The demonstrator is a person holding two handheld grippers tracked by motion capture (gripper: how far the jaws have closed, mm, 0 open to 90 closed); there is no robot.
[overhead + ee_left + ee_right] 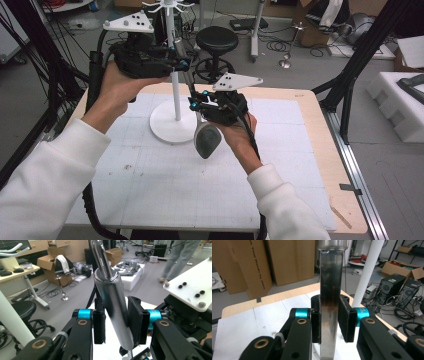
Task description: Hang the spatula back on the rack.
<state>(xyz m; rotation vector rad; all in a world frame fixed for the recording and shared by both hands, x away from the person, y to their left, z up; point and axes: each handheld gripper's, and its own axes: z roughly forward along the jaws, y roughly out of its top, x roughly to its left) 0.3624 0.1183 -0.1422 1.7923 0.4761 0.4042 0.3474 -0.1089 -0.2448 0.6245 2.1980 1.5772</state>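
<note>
I take the white stand (172, 107) on the table (310, 165) as my landmark. Just right of its pole I have the steel ladle (206, 137) slanted, bowl low beside the base, hooked handle up near the pole. My right gripper (196, 104) is clamped on the flat shaft; my left gripper (183, 64) is pinched around the round handle (113, 312). I judge this the hand-over step: next, let go with the right and lift the hook toward a peg.
</note>
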